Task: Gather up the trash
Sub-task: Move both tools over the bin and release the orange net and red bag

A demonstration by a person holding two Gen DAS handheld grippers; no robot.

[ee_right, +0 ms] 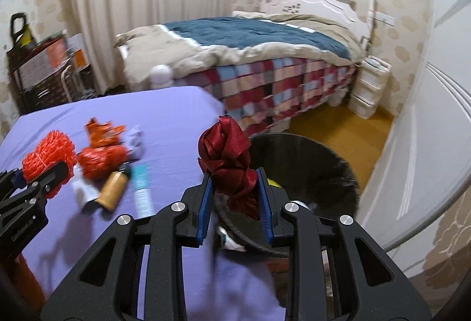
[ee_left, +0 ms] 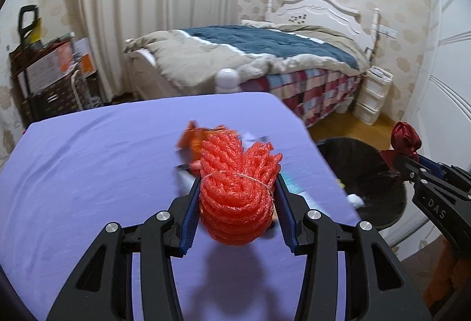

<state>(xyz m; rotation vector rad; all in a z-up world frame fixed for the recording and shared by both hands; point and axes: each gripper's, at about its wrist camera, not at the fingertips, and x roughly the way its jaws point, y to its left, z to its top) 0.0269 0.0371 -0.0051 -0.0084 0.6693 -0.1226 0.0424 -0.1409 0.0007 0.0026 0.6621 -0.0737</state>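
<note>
My left gripper [ee_left: 238, 182] is shut on an orange-red foam net bundle [ee_left: 238, 188] and holds it above the purple-covered table [ee_left: 88, 174]. It also shows in the right wrist view [ee_right: 44, 156]. My right gripper [ee_right: 235, 188] is shut on a dark red ribbon wad [ee_right: 226, 150] at the table's right edge, over the black-lined trash bin [ee_right: 309, 162]. The ribbon wad [ee_left: 404, 138] and bin [ee_left: 362, 168] also show in the left wrist view. More trash lies on the table: an orange wrapper [ee_right: 103, 129], a red net [ee_right: 100, 159], a brown bottle [ee_right: 113, 188] and a teal-white tube [ee_right: 141, 191].
A bed [ee_right: 250, 56] with a blue and beige quilt stands behind the table. A white drawer unit [ee_right: 368, 85] is beside it. Boxes and a cart [ee_right: 38, 65] stand at the left wall. A white door [ee_right: 426, 115] is to the right.
</note>
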